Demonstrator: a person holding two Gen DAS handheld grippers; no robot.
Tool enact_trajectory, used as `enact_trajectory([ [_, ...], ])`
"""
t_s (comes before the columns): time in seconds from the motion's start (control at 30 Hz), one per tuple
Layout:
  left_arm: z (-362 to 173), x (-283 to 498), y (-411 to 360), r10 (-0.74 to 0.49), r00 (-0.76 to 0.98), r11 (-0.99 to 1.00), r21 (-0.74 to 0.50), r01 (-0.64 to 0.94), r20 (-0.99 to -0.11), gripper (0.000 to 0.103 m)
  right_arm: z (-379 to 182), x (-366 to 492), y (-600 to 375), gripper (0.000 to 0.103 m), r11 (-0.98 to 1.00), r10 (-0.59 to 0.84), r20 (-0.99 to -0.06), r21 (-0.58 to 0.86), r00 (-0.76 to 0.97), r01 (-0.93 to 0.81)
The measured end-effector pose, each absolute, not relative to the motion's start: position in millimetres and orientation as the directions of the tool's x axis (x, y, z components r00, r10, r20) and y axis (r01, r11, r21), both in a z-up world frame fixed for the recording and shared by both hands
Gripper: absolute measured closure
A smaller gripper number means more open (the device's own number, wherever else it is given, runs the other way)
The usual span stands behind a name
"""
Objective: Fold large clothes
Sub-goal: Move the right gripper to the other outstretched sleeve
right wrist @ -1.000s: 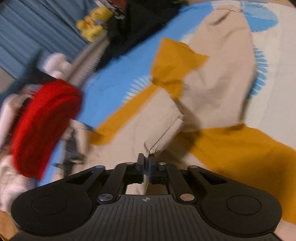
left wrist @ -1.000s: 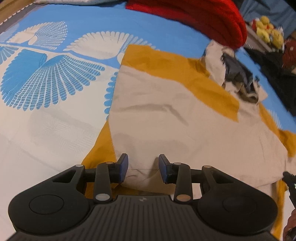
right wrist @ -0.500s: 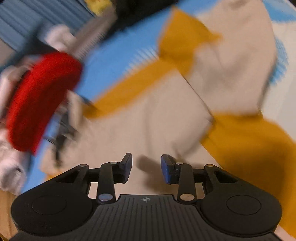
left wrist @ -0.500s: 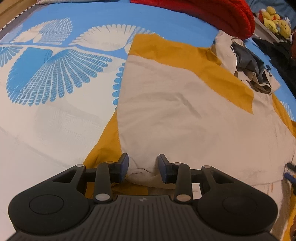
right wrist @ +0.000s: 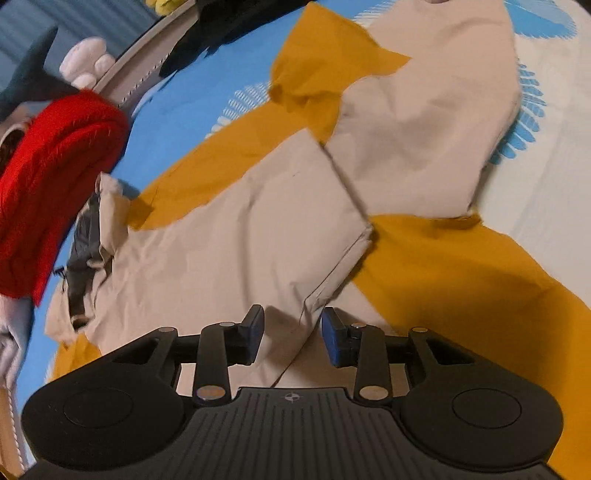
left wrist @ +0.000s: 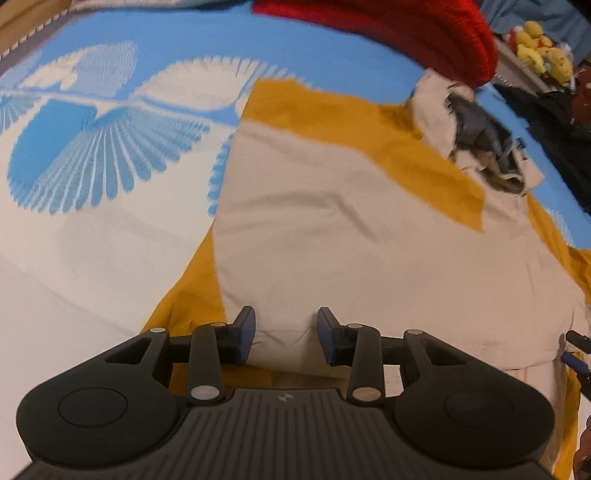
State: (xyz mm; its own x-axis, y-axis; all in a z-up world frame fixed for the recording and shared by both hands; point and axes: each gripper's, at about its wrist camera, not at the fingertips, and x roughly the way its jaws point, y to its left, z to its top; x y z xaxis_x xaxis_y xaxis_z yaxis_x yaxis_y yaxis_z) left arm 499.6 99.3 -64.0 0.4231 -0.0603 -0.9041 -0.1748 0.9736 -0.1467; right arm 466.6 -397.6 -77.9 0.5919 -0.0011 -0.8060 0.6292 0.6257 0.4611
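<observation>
Beige-and-mustard jacket [right wrist: 229, 254] lies spread beneath the agape right hand-held gripper [right wrist: 292, 334].

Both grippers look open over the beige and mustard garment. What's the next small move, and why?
Probably close the right gripper on the folded beige panel's edge just ahead of it. Both grippers, the left gripper included, are open and hold nothing, and the beige and mustard garment lies only partly folded on the bedspread.

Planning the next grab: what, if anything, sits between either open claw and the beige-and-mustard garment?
Nothing visible. The left claw and right claw both hang open directly over the beige-and-mustard garment; the red knit pile lies off at its far end.
</observation>
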Motion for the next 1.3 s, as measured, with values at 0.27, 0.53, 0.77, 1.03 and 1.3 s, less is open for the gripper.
enact_trajectory([
  [0.27,-57,497,88,-0.085,0.439,0.976,-0.164,-0.145,-0.895,0.062,-50,455,-409,0.067,0.657,-0.075,-0.744,0.464,0.664,0.594],
  [0.53,-50,493,75,-0.091,0.458,0.984,-0.151,-0.094,-0.884,0.06,-22,444,-427,0.067,0.717,-0.174,-0.672,0.415,0.72,0.56],
  [0.77,-48,489,70,-0.097,0.465,0.985,-0.151,-0.08,-0.88,0.06,-12,434,-435,0.067,0.739,-0.189,-0.652,0.399,0.735,0.543],
  [1.03,-49,488,62,-0.104,0.465,0.987,-0.149,-0.061,-0.879,0.06,0,423,-448,0.067,0.739,-0.213,-0.629,0.397,0.748,0.544],
  [1.3,-49,489,58,-0.117,0.461,0.986,-0.158,-0.052,-0.879,0.06,9,411,-482,0.09,0.72,-0.261,-0.586,0.411,0.767,0.559],
])
